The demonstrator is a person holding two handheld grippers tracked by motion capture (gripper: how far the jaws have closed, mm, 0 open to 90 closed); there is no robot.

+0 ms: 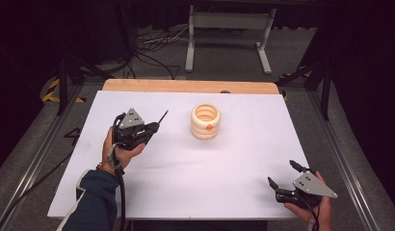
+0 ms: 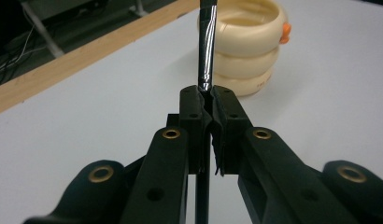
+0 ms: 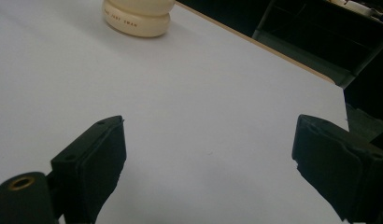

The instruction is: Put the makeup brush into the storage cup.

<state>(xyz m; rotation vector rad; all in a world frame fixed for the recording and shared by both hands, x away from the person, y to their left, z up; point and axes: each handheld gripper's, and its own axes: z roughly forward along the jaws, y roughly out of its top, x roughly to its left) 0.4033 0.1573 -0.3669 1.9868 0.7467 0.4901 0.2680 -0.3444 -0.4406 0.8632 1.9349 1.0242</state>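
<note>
Between my left gripper's (image 2: pixel 206 100) jaws I've got a thin black pen (image 2: pixel 206 51) pinched tight, tip aimed at the cream ribbed holder (image 1: pixel 205 121) mid-table. I'd tip it upright over the opening before letting go, or it'll clip the rim. Right gripper (image 1: pixel 282 175) idles near the table's (image 1: pixel 282 125) corner, jaws wide apart, nothing blocking.

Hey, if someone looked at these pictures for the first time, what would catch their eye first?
Probably the cream ribbed holder with a small orange spot on its side, standing alone near the middle of the white table. Next, the left gripper, its jaws shut on a thin black pen that points toward the holder. The right gripper sits open at the table's near right corner.
</note>
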